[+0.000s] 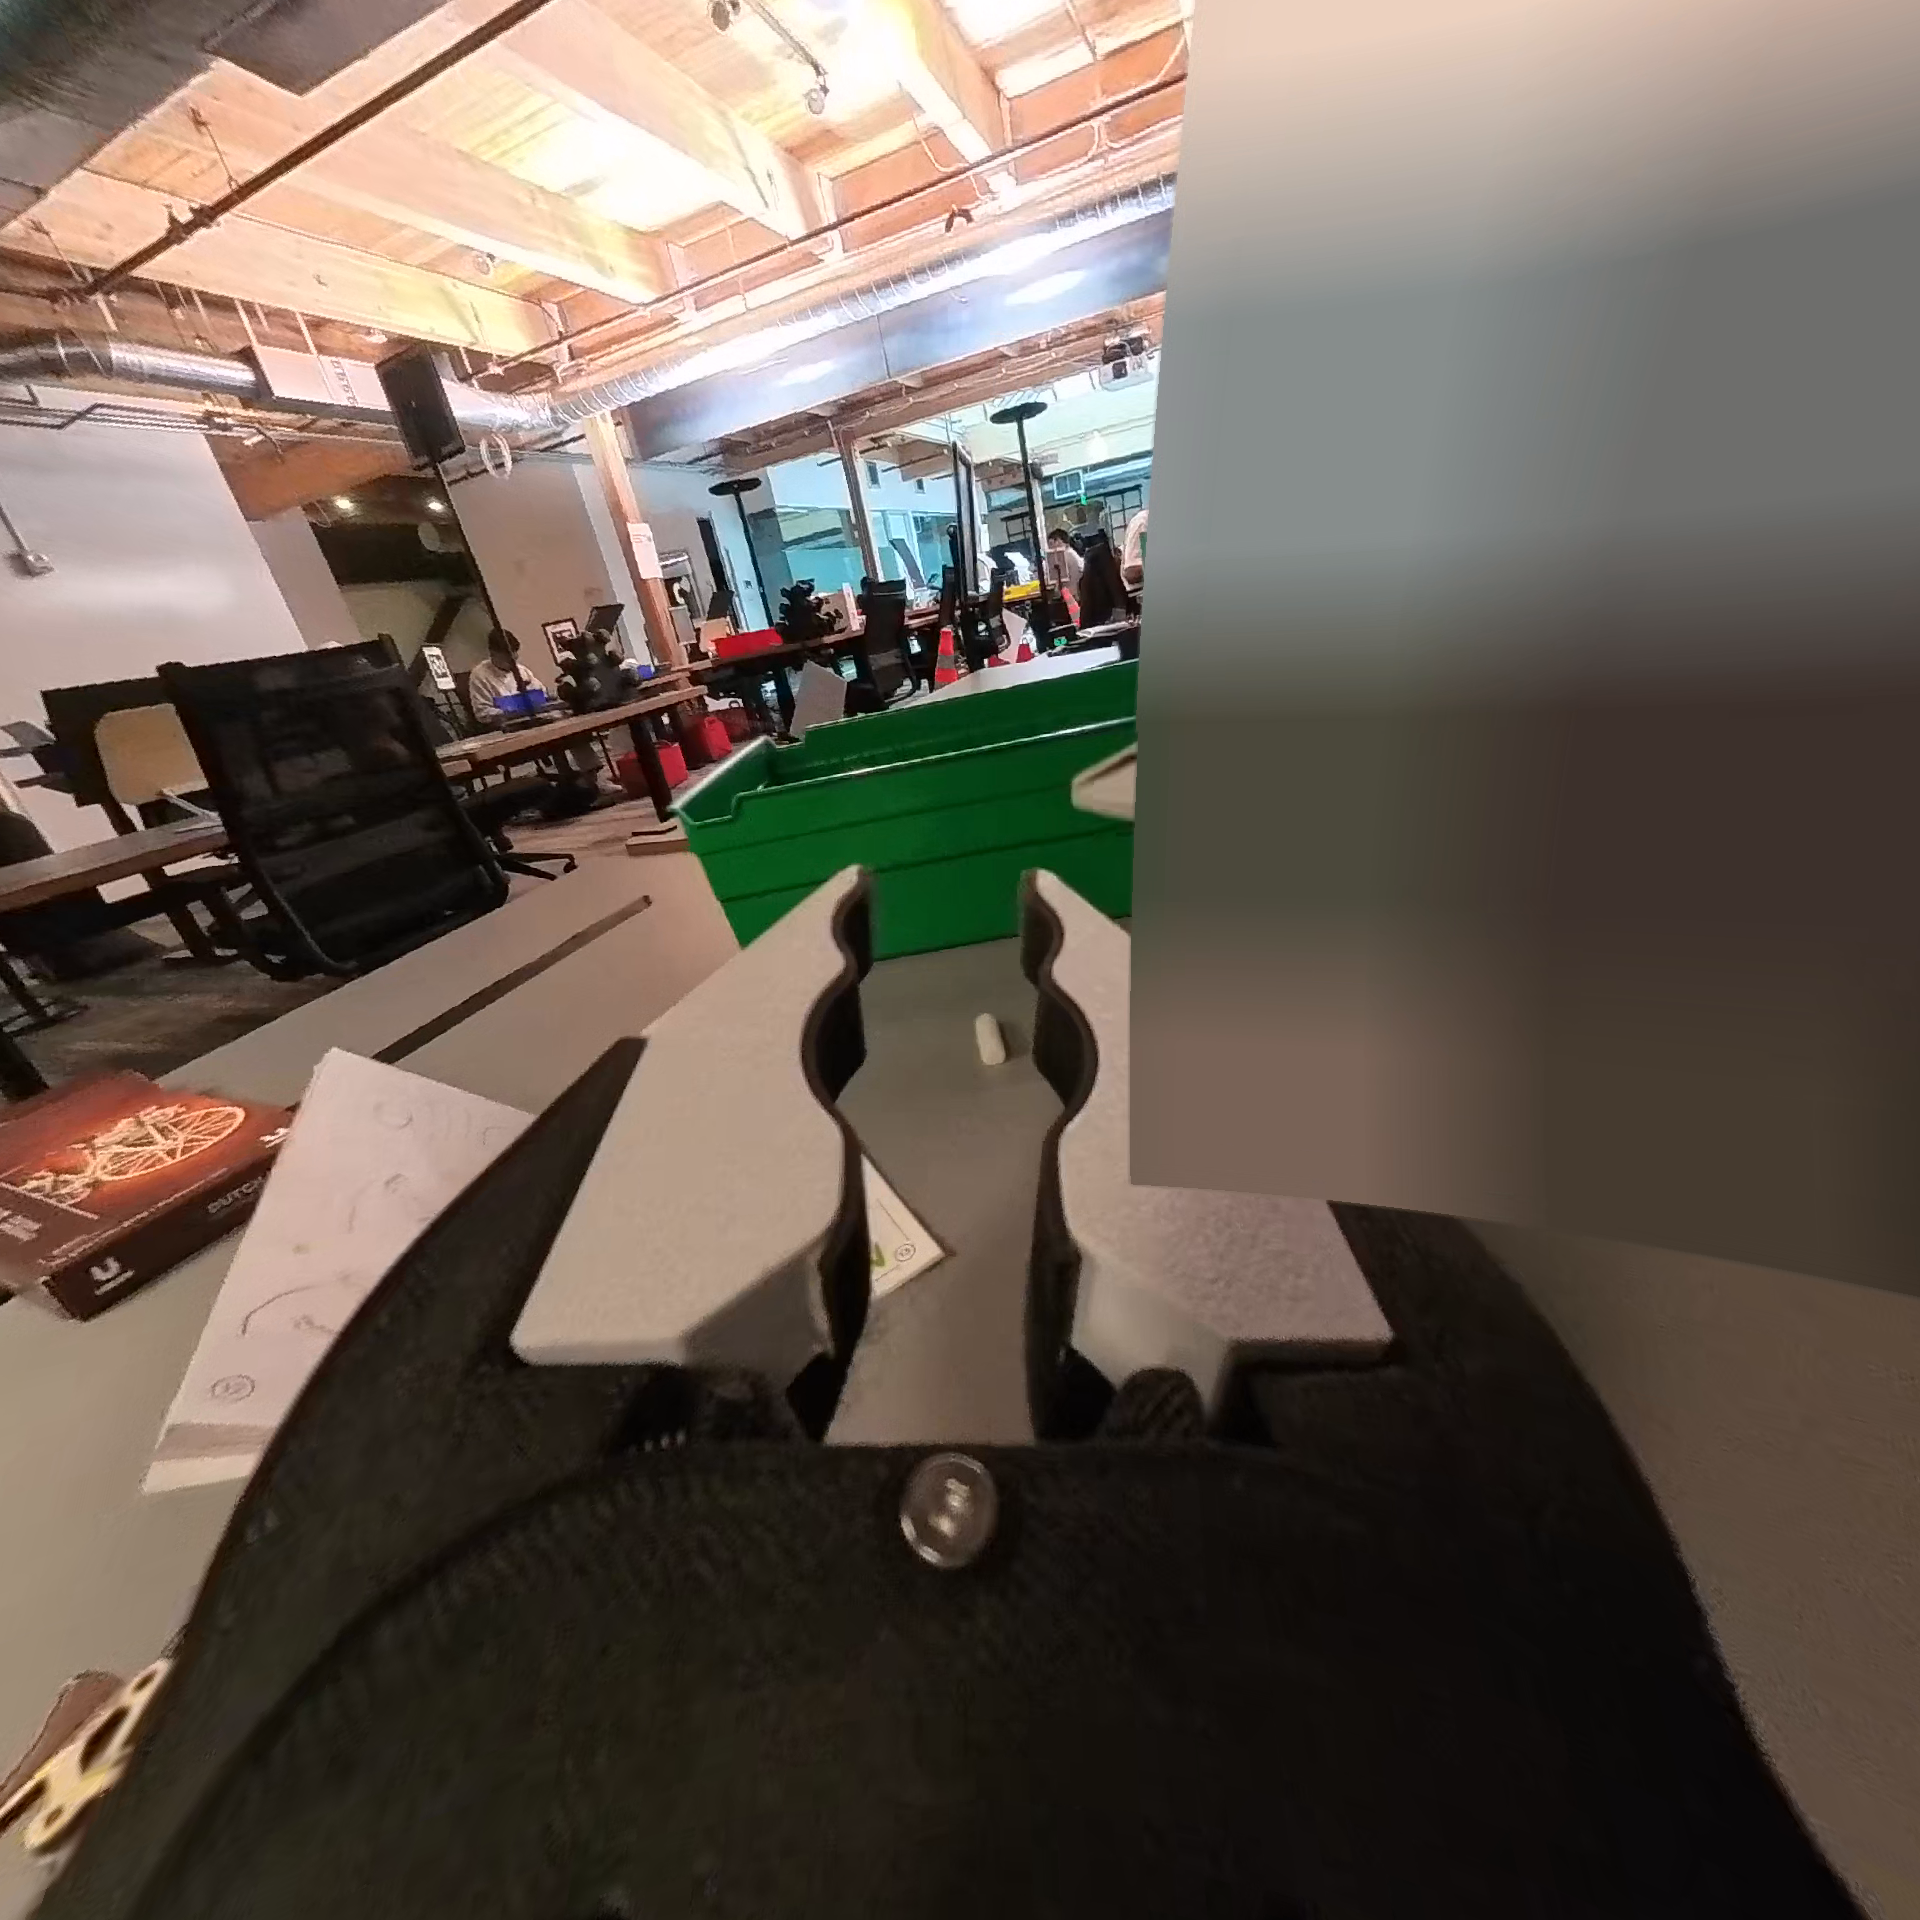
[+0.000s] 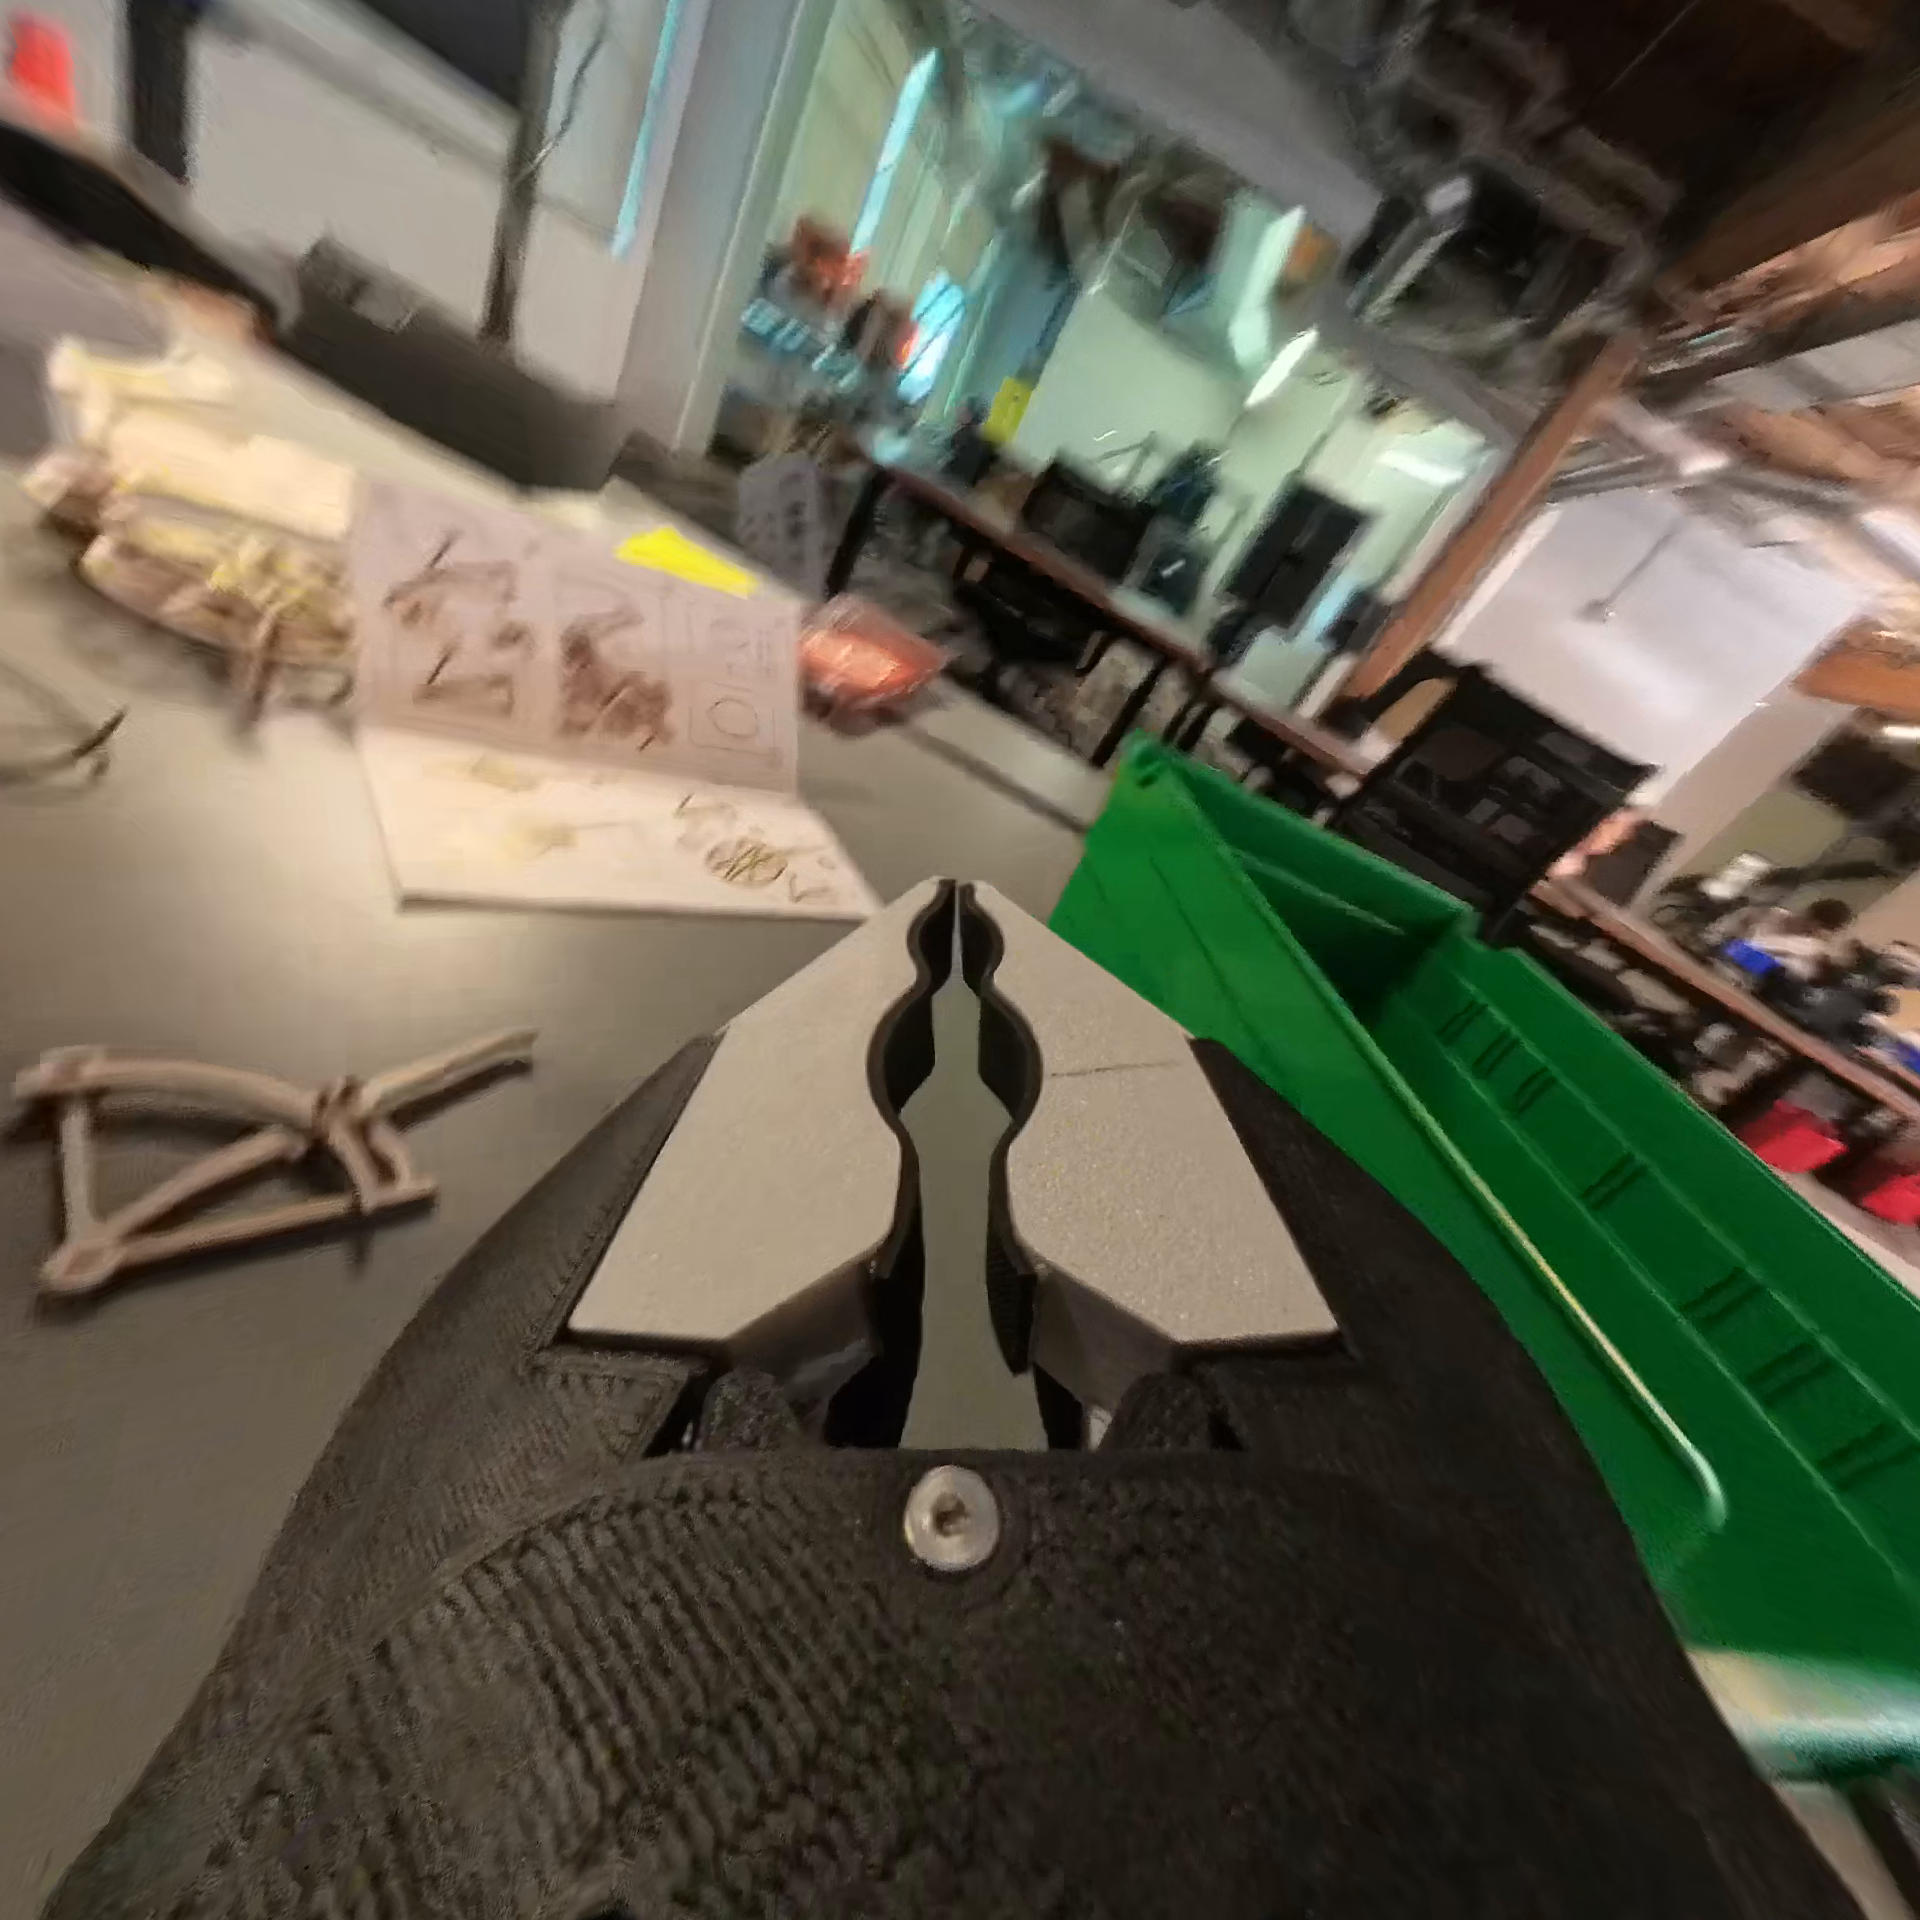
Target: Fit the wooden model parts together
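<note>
A wooden model frame [image 2: 239,1143] of thin bars lies flat on the grey table at the left of the right wrist view. My right gripper [image 2: 956,894] is shut and empty, above the table between the frame and a green bin [image 2: 1455,1143]. A heap of wooden part sheets [image 2: 197,540] lies at the far left. My left gripper [image 1: 940,894] is open and empty, low over the table, facing the green bin [image 1: 914,821]. A small white peg [image 1: 990,1039] lies on the table between its fingers. A cut wooden sheet corner [image 1: 73,1766] shows at the bottom left.
An open instruction booklet [image 2: 582,707] lies beyond the frame, and a page of it [image 1: 343,1226] shows under my left gripper. The model's brown box [image 1: 125,1174] lies at the left. A blurred patch hides the right of the left wrist view. Chairs and desks stand behind. One gripper's finger ends stand about 15 centimetres off the other's.
</note>
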{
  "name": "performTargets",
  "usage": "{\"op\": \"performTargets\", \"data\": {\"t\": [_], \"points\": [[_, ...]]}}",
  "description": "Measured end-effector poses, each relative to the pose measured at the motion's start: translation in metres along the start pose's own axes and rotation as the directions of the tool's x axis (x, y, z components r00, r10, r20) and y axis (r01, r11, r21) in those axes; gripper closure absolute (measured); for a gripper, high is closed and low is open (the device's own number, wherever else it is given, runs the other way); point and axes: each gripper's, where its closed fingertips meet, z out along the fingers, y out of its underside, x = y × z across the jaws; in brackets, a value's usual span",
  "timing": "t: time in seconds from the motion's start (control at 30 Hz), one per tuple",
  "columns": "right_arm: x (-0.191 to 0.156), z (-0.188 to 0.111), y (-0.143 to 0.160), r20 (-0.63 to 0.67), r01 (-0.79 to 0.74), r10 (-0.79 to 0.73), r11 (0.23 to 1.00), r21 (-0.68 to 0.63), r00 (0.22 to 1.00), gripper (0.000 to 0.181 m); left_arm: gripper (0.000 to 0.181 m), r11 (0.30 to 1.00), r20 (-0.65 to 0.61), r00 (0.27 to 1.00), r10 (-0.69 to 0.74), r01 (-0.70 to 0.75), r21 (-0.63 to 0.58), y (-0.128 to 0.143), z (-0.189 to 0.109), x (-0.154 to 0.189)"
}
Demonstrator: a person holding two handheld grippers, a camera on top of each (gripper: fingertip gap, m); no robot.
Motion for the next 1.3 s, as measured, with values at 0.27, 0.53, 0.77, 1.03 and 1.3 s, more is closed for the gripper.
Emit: {"op": "performTargets", "data": {"t": [0.27, 0.53, 0.77, 1.03, 1.3], "points": [[-0.072, -0.003, 0.046, 0.717, 0.373, 0.066, 0.819, -0.436, 0.694, 0.176, 0.155, 0.999, 0.017, 0.999, -0.042, 0.042, 0.008, 0.0, 0.0, -0.006], [-0.079, 0.001, 0.068, 0.808, 0.478, 0.215, 0.712, -0.514, 0.549, 0.175, 0.155, 0.998, 0.021, 0.998, -0.066, 0.066, 0.007, 0.001, -0.001, -0.01], [-0.078, 0.01, 0.054, 0.798, 0.48, 0.028, 0.786, -0.39, 0.603, 0.181, 0.155, 0.993, -0.003, 0.993, -0.117, 0.117, -0.009, 0.003, 0.0, -0.009], [-0.094, 0.014, -0.051, 0.444, 0.774, -0.729, 0.623, 0.116, 0.521, 0.181, 0.162, 0.947, -0.094, 0.949, -0.3, 0.283, -0.154, 0.023, 0.009, 0.001], [-0.109, 0.004, -0.069, 0.331, 0.859, -0.863, 0.464, 0.215, 0.382, 0.181, 0.173, 0.954, -0.172, 0.945, -0.279, 0.254, -0.157, 0.02, 0.008, 0.016]]}}
